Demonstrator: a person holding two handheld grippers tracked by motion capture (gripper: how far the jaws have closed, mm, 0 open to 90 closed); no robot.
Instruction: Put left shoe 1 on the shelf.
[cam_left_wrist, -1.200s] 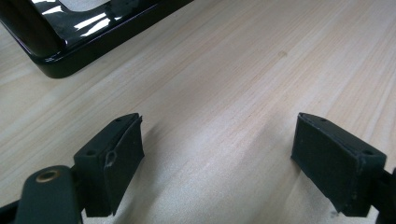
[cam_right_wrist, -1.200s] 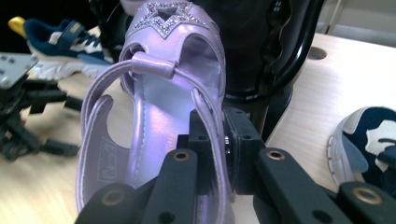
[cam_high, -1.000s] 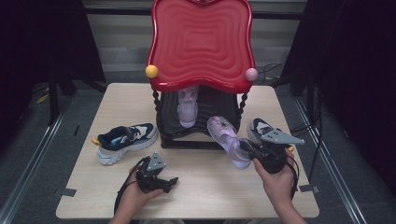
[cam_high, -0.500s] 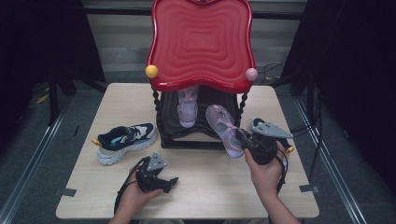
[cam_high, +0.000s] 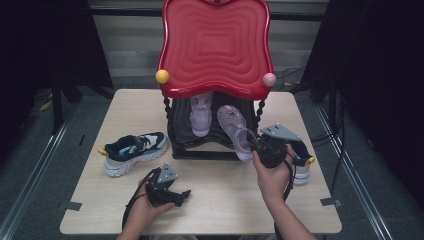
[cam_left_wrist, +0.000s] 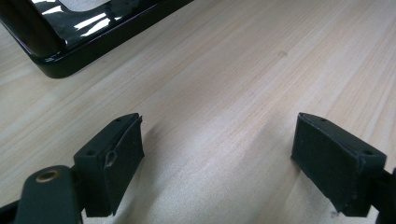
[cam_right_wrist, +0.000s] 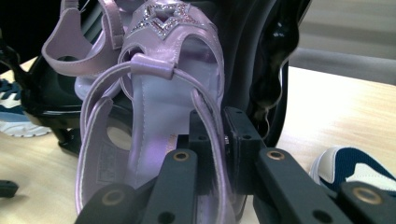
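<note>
A lavender sandal (cam_high: 234, 128) hangs tilted at the front of the black shoe rack (cam_high: 200, 150), its toe under the red top (cam_high: 215, 45). My right gripper (cam_high: 256, 144) is shut on the heel end of its side strap. In the right gripper view the sandal (cam_right_wrist: 154, 107) rises from the gripper (cam_right_wrist: 217, 135), glitter star on top. A matching sandal (cam_high: 201, 113) lies on the rack's shelf. My left gripper (cam_high: 175, 192) rests low on the table in front of the rack, open. In the left gripper view the gripper (cam_left_wrist: 224, 154) holds nothing over bare wood.
A navy and white sneaker (cam_high: 134, 151) lies on the table left of the rack. Its mate (cam_high: 301, 167) sits at the right, partly hidden behind my right hand, and shows in the right gripper view as a sneaker (cam_right_wrist: 359, 172). The rack's black base (cam_left_wrist: 93, 32) lies ahead of the left gripper.
My right gripper has carried the lavender sandal away from me and a little left, bringing its toe in under the rack's red top. The left gripper has stayed put.
</note>
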